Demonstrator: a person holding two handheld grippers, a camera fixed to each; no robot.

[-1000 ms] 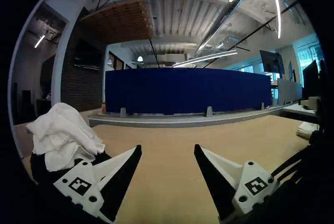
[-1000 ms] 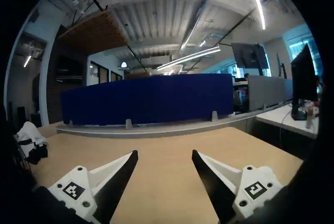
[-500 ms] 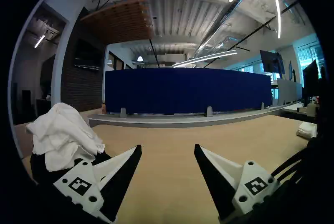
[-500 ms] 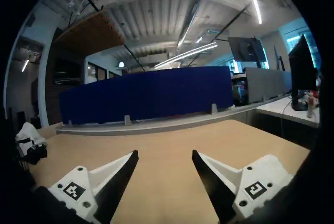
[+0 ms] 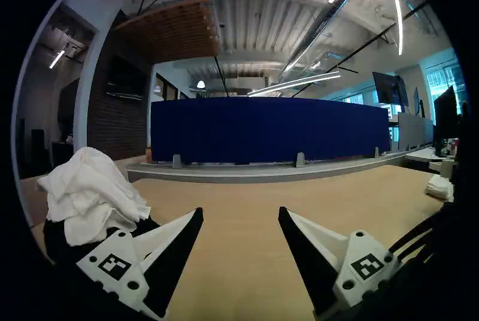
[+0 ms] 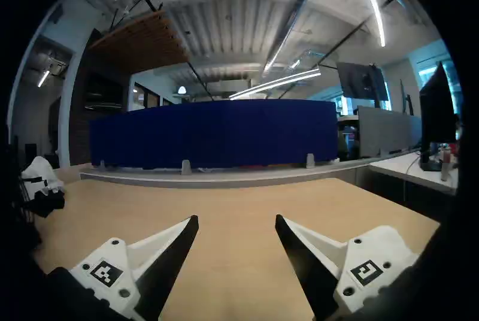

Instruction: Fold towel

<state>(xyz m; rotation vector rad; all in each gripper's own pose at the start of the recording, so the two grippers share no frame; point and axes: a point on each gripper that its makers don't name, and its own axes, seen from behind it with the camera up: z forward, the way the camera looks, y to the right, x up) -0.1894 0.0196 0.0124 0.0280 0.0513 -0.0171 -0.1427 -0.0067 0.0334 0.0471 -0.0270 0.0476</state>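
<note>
Left gripper [image 5: 240,209]: jaws wide, nothing between them, fingertips low over bare wood toward the near edge of the table [image 5: 251,195]. Right gripper [image 6: 236,217]: same condition, jaws wide and empty. It is aimed across the table toward the far edge, where a blue partition [image 6: 212,135] closes the view.

Towel location: the towel [image 5: 90,198] sits as a crumpled white heap at the left edge of the table, on top of a dark object [image 5: 57,240] (its nature cannot be determined from these views). In the left gripper view the heap lies just beside the left finger, outside the jaws, and touches neither fingertip as far as can be seen. In the right gripper view the towel [image 6: 39,176] appears at the far left edge of the table, well apart from that gripper.

Secondary item: a small white stack [image 5: 440,186] rests at the right edge of the table. Whether it is folded cloth cannot be confirmed.

Task status, by judgement: not started. No edge or corner of the towel is gripped, the cloth is not spread flat, and no fold is present. Outstanding steps:

1. Lift the towel off the heap.
2. Lay it out on the open middle of the table.
3. Make the folds.

The left gripper is the nearer unit for the first pick.
</note>
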